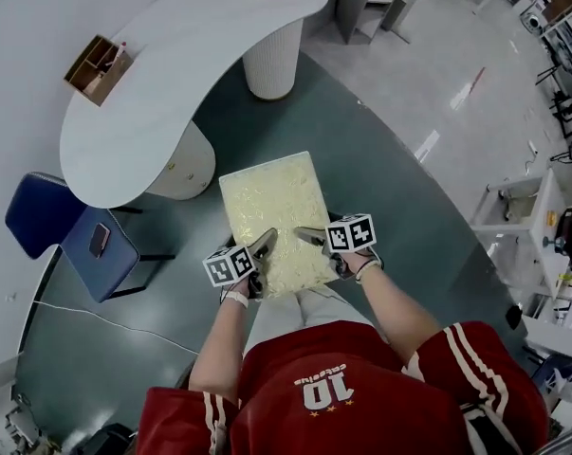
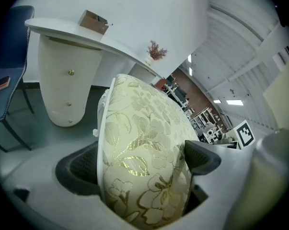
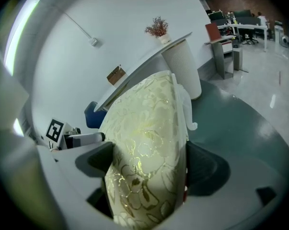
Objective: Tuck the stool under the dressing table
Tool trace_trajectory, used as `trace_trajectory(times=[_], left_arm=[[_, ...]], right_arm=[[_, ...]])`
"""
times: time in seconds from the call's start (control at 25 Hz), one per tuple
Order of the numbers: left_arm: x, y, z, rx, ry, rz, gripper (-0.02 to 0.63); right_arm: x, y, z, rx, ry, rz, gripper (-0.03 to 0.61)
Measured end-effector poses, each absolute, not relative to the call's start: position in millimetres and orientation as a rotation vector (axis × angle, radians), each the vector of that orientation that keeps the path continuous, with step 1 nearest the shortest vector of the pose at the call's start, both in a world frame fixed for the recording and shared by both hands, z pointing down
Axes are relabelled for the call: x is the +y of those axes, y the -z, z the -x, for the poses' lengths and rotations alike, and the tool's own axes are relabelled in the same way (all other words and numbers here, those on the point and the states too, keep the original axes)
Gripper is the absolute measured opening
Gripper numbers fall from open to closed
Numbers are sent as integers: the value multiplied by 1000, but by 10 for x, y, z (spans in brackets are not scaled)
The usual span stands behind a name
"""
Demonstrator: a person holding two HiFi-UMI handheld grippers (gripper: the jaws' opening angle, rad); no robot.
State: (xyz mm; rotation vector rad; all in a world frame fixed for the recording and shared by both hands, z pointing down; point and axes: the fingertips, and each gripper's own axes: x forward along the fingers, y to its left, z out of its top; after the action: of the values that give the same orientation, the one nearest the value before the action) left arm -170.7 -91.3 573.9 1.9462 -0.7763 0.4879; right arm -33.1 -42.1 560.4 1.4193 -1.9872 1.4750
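Clamping the stool [image 1: 267,192] in left gripper [image 1: 265,243] and right gripper [image 1: 310,237], we stand on teal floor [image 1: 385,192] near the table [image 1: 172,83].

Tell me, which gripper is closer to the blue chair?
Left. The left gripper holds the stool on the side toward the blue chair; the right gripper holds it on the far side.
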Motion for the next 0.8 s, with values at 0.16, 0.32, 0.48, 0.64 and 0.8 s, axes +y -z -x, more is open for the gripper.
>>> trace_trajectory(times=[0.16, 0.32, 0.48, 0.64, 0.8], left_arm=[[-1051, -5432, 1733, -783, -433, -1942, 543], [-1199, -5220, 1740, -796, -388, -1953, 543], [-1276, -5049, 1716, -819, -353, -1964, 543], [-1407, -4956, 1621, -824, -317, -1953, 543], [-1593, -4957, 1480, -841, -309, -1937, 543]], right_arm=[[-578, -5275, 322, -1976, -1404, -1431, 466], [-741, -5021, 310, -1975, -1338, -1440, 468], [-844, -4833, 281, -1989, -1297, -1439, 469], [-1000, -4700, 180, -1999, -1251, -1444, 469], [-1211, -4694, 21, -2018, -1245, -1439, 469]])
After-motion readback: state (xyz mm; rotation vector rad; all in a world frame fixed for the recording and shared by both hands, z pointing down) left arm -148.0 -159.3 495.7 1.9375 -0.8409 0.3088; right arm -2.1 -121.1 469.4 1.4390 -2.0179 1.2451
